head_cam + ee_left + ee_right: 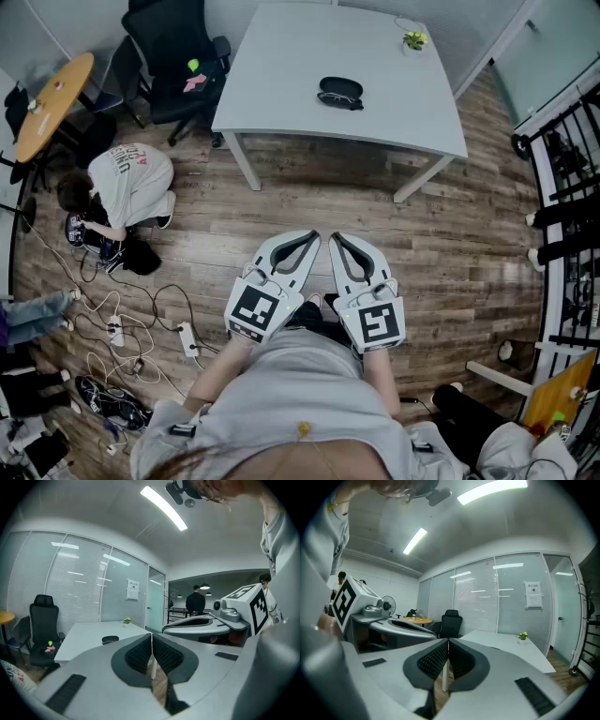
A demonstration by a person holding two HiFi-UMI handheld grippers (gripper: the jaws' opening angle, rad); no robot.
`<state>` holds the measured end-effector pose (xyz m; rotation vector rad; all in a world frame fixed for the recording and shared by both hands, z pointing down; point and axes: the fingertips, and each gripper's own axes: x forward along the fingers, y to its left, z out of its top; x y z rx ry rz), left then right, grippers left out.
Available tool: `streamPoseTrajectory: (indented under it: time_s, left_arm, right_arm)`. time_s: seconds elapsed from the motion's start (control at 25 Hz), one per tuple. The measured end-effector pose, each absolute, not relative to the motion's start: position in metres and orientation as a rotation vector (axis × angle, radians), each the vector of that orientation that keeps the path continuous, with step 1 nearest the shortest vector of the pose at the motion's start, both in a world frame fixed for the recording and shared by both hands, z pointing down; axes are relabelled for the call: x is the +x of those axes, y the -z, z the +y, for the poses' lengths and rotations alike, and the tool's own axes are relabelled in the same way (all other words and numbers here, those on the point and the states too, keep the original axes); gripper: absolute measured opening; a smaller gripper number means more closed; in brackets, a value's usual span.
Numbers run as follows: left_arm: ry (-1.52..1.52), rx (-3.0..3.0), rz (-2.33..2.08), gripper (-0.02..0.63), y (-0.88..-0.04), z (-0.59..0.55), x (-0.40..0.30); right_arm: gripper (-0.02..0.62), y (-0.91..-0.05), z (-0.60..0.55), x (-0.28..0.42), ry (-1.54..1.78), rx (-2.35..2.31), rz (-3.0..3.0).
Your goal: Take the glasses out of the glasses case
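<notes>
Wood-plank floor (469, 253) fills the middle; a white table (281, 84) stands top centre, a black office chair (173, 56) upper left, a round wooden table (56, 98) further left.

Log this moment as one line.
phase: not started | left gripper: shut, empty | right gripper: shut, empty | black oval glasses case: on white rectangular table, far from both

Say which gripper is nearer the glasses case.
Right, barely. The right gripper is almost straight behind the glasses case, far short of it; the left gripper is alongside, offset leftward.
</notes>
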<state>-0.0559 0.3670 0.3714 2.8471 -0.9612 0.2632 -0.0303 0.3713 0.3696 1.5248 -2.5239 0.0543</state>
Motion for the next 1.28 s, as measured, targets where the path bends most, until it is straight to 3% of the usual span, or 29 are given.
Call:
streamPoseTrajectory:
  time_s: [0.4,0.68,1.28]
  left_arm:
    - [-0.239,2.830,-1.026,0.039,-0.374,0.372,-0.053]
    - [-0.236,2.811,-1.045,0.085,-0.380,0.369,-0.038]
    - [-0.250,2.821,-1.001,0.086,-0.385,0.312,-0.024]
  right_arm:
    - [0.039,-0.371,0.380,-0.021,-0.060,1.508,-2.553]
    - [0.051,-0.379,0.376,-0.003,-0.063,1.474,-2.567]
    - [0.051,-0.383,0.321,0.009,-0.060,1.493,-2.552]
